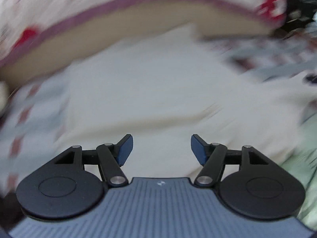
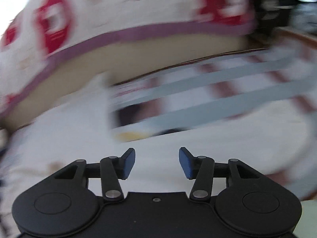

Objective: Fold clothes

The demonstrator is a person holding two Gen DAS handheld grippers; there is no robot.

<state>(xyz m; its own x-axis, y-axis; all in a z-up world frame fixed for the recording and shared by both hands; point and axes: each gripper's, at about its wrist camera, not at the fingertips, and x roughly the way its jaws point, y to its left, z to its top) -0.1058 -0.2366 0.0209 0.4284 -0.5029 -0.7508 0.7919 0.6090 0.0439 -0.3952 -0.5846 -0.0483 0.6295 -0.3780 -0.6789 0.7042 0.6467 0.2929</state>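
Observation:
Both views are blurred by motion. A white garment lies spread below my left gripper, which is open and empty just above the cloth. The same white garment fills the lower part of the right wrist view, with a grey and dark red striped part beyond it. My right gripper is open and empty over the white cloth.
A cream cloth with red prints and a purple border hangs over a tan edge at the back; it also shows in the right wrist view. Pale green fabric lies at the right. Dark clutter sits at the top right.

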